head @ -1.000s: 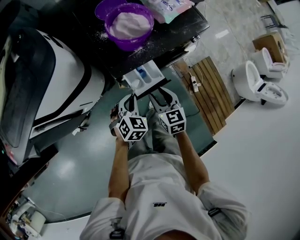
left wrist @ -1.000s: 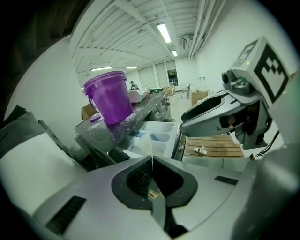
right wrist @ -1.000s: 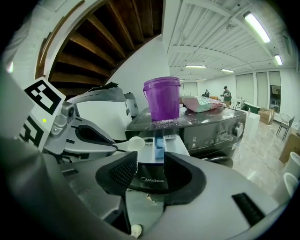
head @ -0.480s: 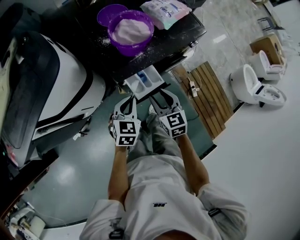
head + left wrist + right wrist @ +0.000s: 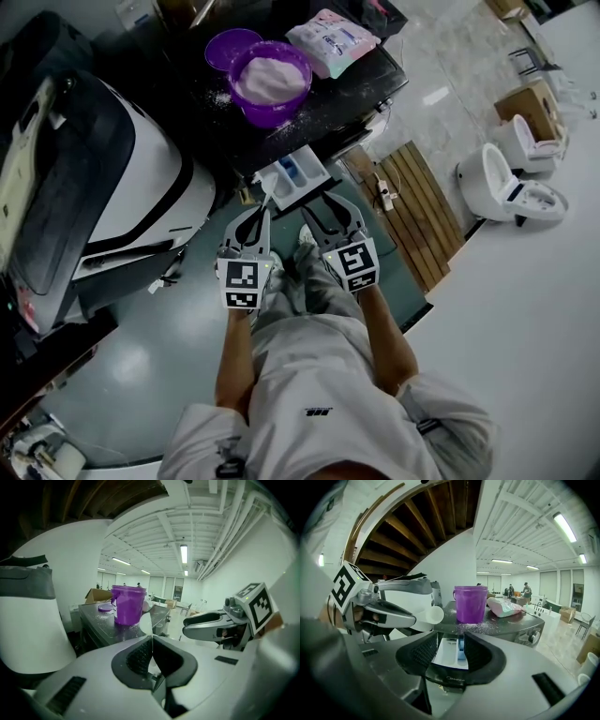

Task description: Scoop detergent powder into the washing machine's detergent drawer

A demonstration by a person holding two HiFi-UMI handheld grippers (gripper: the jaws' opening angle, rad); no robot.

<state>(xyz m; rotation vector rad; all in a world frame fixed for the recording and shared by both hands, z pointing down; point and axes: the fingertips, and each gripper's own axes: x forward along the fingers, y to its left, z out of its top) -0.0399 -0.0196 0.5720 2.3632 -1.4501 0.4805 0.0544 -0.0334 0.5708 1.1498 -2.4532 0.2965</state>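
White plastic scoop (image 5: pixel 432 615) was up in the air, just short of the open detergent drawer (image 5: pixel 292 175), its thin handle nipped between the pressed-together jaws of the left gripper (image 5: pixel 151 641). Whether the bowl carried powder, I couldn't tell. A light, stiff, slick little thing, I'd judge. The handle was the only sensible hold, and it could twist in the pinch once loaded.

The right gripper (image 5: pixel 451 644) hung alongside, jaws spread with nothing in them, the drawer framed between. Powder sat heaped in the purple tub (image 5: pixel 271 80) on the dark washer top (image 5: pixel 361 75), beyond the drawer. A purple lid (image 5: pixel 230 47) and a detergent bag (image 5: pixel 333 39) flanked it, and spilt grains dusted the top. The tub's tall rim looked the main hurdle, and the drawer's compartments were narrow.
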